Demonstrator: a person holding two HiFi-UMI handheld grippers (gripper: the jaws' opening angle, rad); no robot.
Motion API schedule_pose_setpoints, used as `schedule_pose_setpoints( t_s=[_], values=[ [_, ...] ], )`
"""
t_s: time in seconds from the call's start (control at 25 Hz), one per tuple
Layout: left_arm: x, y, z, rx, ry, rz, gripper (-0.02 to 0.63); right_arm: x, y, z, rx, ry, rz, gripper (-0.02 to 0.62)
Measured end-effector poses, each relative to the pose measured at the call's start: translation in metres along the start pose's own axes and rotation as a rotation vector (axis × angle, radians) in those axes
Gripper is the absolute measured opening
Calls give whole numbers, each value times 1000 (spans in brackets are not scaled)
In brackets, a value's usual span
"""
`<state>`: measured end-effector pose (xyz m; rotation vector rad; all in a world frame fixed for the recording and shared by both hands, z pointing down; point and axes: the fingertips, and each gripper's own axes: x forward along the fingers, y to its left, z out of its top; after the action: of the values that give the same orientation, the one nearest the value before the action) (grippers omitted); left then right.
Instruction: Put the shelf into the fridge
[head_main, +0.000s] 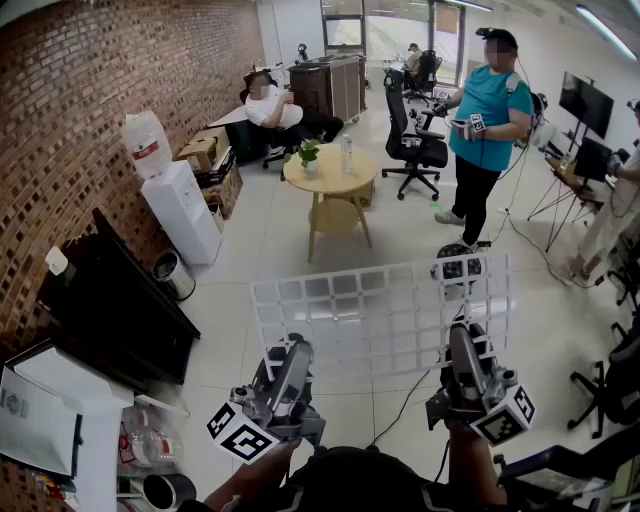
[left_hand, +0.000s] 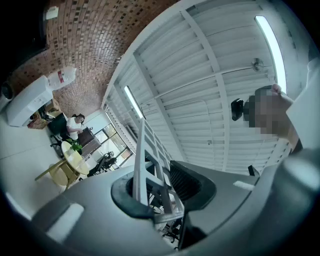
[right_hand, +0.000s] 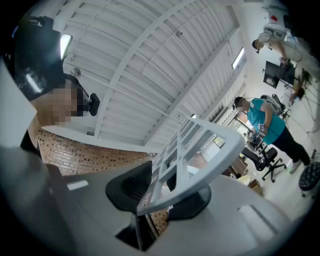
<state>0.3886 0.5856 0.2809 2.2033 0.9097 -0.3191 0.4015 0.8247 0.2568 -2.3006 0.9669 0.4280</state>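
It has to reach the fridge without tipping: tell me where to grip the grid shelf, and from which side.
Grip the shelf by its near long edge, from the person's side, one claw toward each end. It is wide, thin, flat, so two spaced grips on the frame stop it tipping. The left claw and right claw hold it so.

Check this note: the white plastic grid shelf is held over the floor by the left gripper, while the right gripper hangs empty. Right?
Not quite. The right gripper is not empty: the right gripper view shows its jaws closed on the white plastic grid shelf too. The left gripper holds it, as stated.
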Motion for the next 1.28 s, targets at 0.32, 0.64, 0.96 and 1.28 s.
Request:
schedule_pose_setpoints(
  t_s=[0.32, 0.64, 0.96, 1.28],
  values=[
    [-26, 17, 24, 32, -33, 41, 92, 24, 14, -27, 15, 14, 39, 104],
    [-62, 35, 61, 63, -82, 97, 92, 61, 42, -62, 50, 48, 107, 104],
    [-107, 60, 105, 122, -107, 142, 92, 101, 75, -111, 94, 70, 188, 104],
    [-131, 70, 118, 170, -154, 231, 95, 125, 81, -138, 144, 130, 250, 104]
  ],
)
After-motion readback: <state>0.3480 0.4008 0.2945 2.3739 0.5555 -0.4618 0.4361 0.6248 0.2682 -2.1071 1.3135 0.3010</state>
